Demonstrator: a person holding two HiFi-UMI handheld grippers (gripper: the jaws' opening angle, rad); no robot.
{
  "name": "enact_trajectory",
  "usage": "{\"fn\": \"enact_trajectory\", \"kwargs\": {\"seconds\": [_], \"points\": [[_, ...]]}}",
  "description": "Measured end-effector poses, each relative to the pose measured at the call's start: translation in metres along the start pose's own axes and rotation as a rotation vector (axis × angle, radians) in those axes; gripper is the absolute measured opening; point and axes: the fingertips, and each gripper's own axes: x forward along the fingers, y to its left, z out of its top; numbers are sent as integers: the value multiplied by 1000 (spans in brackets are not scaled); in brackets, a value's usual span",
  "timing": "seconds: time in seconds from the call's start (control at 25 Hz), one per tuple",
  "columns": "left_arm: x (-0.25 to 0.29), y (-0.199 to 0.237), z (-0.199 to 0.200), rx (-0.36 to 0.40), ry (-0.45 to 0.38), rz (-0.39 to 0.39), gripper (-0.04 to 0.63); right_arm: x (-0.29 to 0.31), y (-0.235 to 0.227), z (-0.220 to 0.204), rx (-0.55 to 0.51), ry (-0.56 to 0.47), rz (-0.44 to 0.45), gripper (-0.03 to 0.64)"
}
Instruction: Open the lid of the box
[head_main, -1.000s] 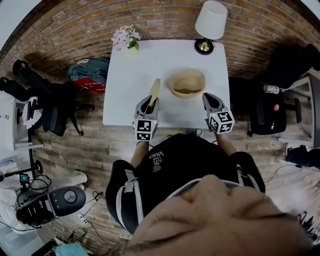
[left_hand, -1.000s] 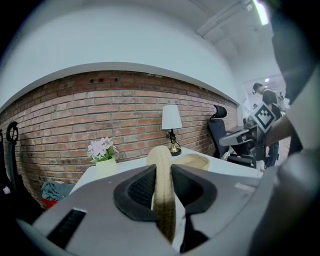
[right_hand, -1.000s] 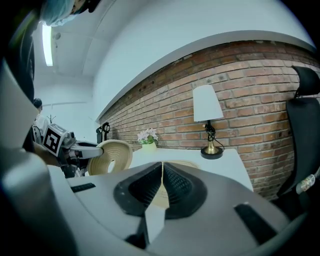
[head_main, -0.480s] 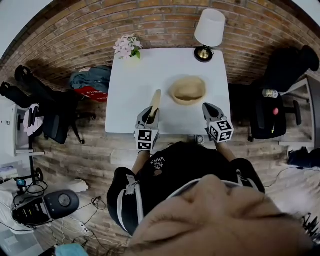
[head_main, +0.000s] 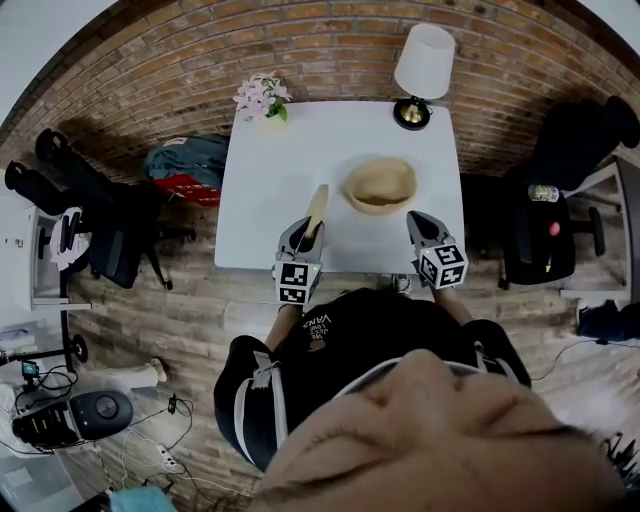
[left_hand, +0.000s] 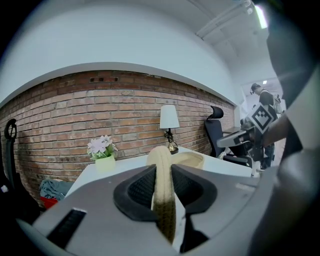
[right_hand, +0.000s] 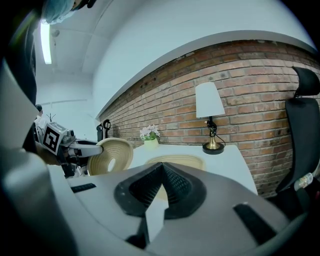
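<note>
A round woven box (head_main: 380, 186) stands open on the white table (head_main: 290, 150). Its woven lid (head_main: 316, 208) is off the box and held on edge, to the left of it. My left gripper (head_main: 303, 232) is shut on the lid's rim; in the left gripper view the lid (left_hand: 161, 160) stands upright between the pads (left_hand: 140, 187), with the box (left_hand: 189, 159) beyond it. My right gripper (head_main: 420, 222) hovers at the table's near edge, right of the box, shut with nothing in it (right_hand: 161, 187). From the right gripper view, the lid (right_hand: 112, 155) shows to the left and the box (right_hand: 177, 161) ahead.
A lamp (head_main: 422, 65) with a white shade and a pot of pink flowers (head_main: 262, 98) stand at the table's far edge by the brick wall. Black chairs (head_main: 100, 215) stand to the left, another chair (head_main: 540, 230) to the right. A heap of clothes (head_main: 185, 160) lies left of the table.
The head view has drifted, so the table sits a little lower in the picture. Both grippers, the lid and the box keep their places relative to each other.
</note>
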Motion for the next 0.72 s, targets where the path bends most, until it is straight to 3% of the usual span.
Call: {"fn": "enact_trajectory", "kwargs": {"seconds": [0.72], "points": [[7, -3, 9, 3, -12, 1, 94, 2, -6, 7, -1, -8, -7, 3]]}}
